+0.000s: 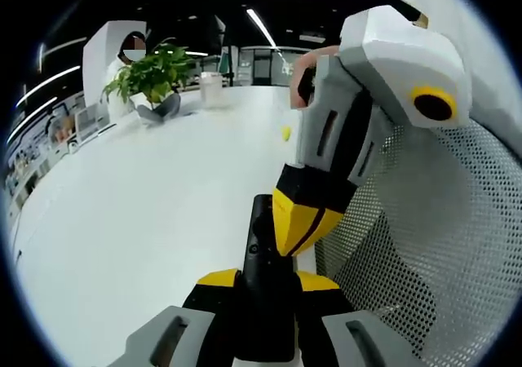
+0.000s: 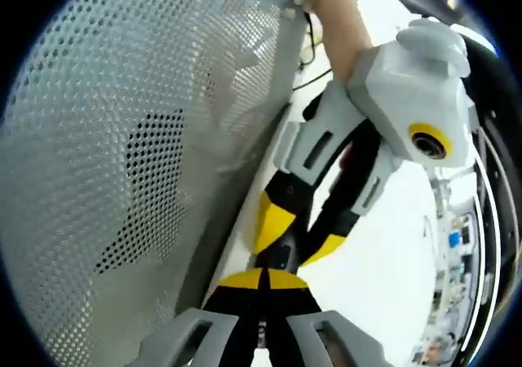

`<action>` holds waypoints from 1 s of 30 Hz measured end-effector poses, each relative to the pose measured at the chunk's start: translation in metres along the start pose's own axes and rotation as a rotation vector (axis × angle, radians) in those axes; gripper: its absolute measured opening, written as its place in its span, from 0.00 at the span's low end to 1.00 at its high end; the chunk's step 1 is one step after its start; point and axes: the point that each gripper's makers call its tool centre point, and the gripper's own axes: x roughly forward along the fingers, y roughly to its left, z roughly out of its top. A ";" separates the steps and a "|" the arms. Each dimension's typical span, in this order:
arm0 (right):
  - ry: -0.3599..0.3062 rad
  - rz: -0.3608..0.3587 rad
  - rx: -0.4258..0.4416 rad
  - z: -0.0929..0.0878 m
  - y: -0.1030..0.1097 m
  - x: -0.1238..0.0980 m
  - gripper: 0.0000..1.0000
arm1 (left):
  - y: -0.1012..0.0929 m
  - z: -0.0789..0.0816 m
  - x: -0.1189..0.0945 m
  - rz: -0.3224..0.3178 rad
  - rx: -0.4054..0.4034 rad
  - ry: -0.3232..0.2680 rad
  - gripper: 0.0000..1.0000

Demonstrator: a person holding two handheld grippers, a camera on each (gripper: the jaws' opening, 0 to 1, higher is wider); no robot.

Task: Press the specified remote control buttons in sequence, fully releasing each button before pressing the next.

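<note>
left gripper [image 1: 265, 281]: jaws shut on black remote [image 1: 263, 253], held over white worktop [image 1: 147, 212] | right gripper [image 1: 303, 224]: jaws closed, yellow tips touching remote's top, beside mesh chair [image 1: 440, 236]

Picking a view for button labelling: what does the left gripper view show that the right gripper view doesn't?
Left gripper view alone: the black remote clamped in the left gripper, with the right gripper tip down on it, plus the white table and a potted plant. Right gripper view alone: the right gripper's closed yellow tips meeting the left gripper. Both share the mesh chair back.
</note>
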 end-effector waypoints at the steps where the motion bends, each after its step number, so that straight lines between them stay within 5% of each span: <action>1: -0.026 0.003 0.086 0.001 -0.001 0.000 0.00 | 0.000 0.000 0.000 0.000 -0.001 -0.001 0.25; 3: -0.070 0.007 0.224 0.001 -0.003 -0.001 0.00 | 0.000 0.000 0.000 0.002 0.000 -0.001 0.25; 8: -0.112 0.065 0.416 0.000 -0.005 -0.004 0.00 | 0.000 0.000 0.000 0.004 -0.006 -0.004 0.25; 13: -0.074 0.010 0.395 -0.008 -0.017 -0.006 0.00 | 0.000 0.000 0.000 0.004 -0.004 -0.004 0.25; 16: -0.104 0.031 0.430 -0.004 -0.018 -0.006 0.00 | 0.000 0.000 0.000 0.003 -0.003 -0.004 0.25; 19: -0.079 0.041 0.368 -0.003 -0.017 -0.001 0.00 | 0.000 0.000 0.000 0.003 -0.004 -0.004 0.25; 23: -0.040 0.090 0.393 -0.005 -0.016 0.000 0.00 | 0.000 0.001 0.000 0.003 -0.003 -0.005 0.25; 30: -0.020 0.193 0.560 -0.006 -0.017 0.000 0.00 | 0.000 0.000 0.000 0.003 0.003 -0.003 0.25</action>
